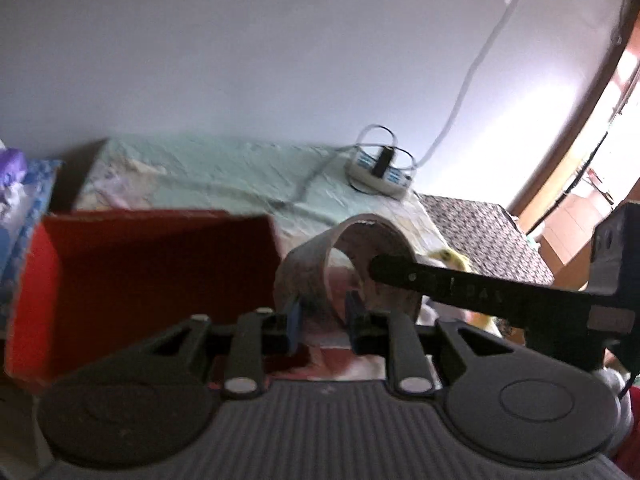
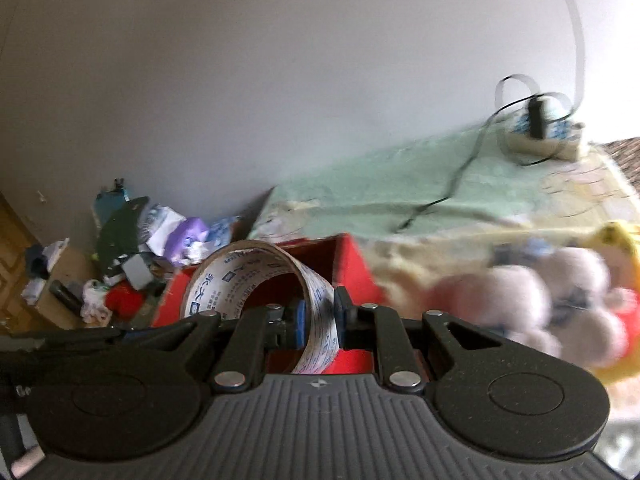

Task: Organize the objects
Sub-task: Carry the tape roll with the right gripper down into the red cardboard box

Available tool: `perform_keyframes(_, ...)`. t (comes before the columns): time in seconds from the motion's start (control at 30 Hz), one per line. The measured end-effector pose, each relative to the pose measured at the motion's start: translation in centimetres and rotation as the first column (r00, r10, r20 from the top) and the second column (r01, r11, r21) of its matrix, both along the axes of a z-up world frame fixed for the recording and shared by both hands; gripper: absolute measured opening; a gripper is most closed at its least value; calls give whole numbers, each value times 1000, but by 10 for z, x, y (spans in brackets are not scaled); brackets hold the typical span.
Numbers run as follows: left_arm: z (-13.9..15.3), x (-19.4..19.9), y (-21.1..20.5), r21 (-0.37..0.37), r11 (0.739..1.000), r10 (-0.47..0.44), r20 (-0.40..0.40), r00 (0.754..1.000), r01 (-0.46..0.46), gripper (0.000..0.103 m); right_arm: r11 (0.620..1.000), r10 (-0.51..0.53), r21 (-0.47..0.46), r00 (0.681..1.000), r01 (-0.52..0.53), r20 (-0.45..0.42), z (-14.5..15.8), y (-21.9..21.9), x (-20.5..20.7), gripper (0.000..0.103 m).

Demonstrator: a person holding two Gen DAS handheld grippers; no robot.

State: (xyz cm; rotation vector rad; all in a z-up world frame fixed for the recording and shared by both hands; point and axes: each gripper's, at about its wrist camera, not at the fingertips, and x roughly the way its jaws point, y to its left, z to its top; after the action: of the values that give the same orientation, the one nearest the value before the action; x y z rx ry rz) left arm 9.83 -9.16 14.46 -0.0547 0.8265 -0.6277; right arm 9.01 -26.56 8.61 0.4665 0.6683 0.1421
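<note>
Both grippers are clamped on the same tape roll — left gripper and right gripper each pinch the thin wall. It's held above the red box. Looks light, stiff cardboard — 2 wall grips seem plenty.

We see a red box, darker red inside. Tape roll: brownish outer face, white inner w/ blue print. Gripper pads blue; gripper bodies black & ribbed grey. Bed sheet pale green w/ cream patches. Power strip white w/ blue sockets, black plug. Plush toy: pinkish-white, yellow & red bits. Side surface has a dark speckled pattern. Wall plain off-white.
</note>
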Motion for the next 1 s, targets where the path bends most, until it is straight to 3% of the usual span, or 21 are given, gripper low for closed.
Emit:
perform_keyframes(0.2,-14,59,37,36,999,37,-50,998,-35,20,996,53,-70,997,-56,-49,-11,52,60,15)
perform_keyframes(0.47,-85,120,64,137,990,45,-166,985,-22,20,971,58,-213,968,-112,-244,-55,98,126,12)
perform_keyframes(0.77,-118,141,78,229,973,28,-178,984,14,21,920,33,-351,925,-177,-379,-89,112,156,14)
perform_keyframes(0.87,-125,150,84,257,966,54,-171,984,-8,21,923,25,-340,910,-180,-414,-96,109,161,16)
perform_keyframes(1.0,-133,164,86,313,948,114,-156,981,-61,21,917,17,-359,915,-175,-403,-92,109,159,22)
